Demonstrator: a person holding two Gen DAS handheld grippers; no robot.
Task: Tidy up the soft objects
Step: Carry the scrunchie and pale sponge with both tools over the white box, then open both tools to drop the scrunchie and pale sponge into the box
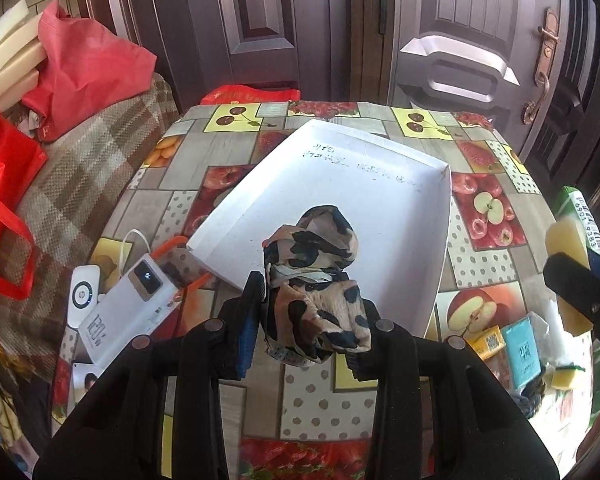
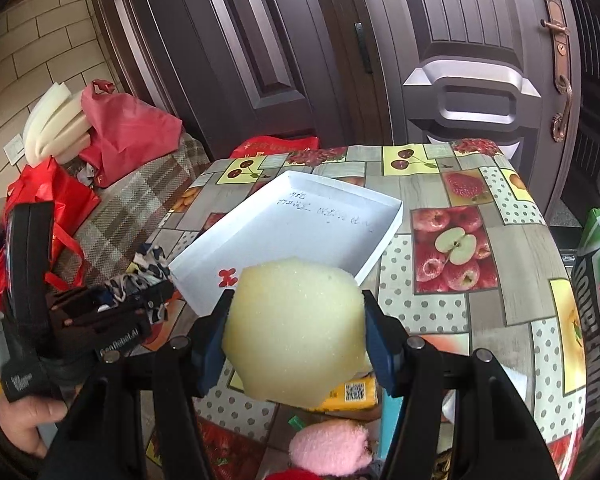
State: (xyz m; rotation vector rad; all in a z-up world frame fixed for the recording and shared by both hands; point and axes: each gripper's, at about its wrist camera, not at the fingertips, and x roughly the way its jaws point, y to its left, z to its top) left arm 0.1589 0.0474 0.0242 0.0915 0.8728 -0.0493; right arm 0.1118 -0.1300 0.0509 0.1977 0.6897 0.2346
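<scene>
- The left gripper point(image 1: 312, 300) is clamping a bunched, leopard-spotted cloth point(image 1: 320, 280) between its pads. The cloth is hanging above the near edge of a white tray point(image 1: 380, 168), probably so it can be dropped inside.
- The right gripper point(image 2: 296, 332) is squeezing a pale yellow sponge point(image 2: 296, 328) from both sides; the foam is bulging between the blue pads. It is being held just short of the tray's near corner, aimed the same way.
- The tray is sitting near the middle of a table point(image 2: 480, 312) covered in a fruit-print cloth, its far corner pointing toward a dark door point(image 2: 440, 40). It is looking empty apart from some handwriting on its floor, so it appears to be the collecting spot.
- A pink fluffy item point(image 2: 332, 448) is lying at the table's near edge, below the right gripper, likely waiting its turn.
- Hard things are staying outside the tray: a white power bank point(image 1: 128, 312) at the left edge, small packets point(image 1: 512, 344) at the right edge.
- A person's hand point(image 2: 24, 424) is gripping the left tool's handle.
</scene>
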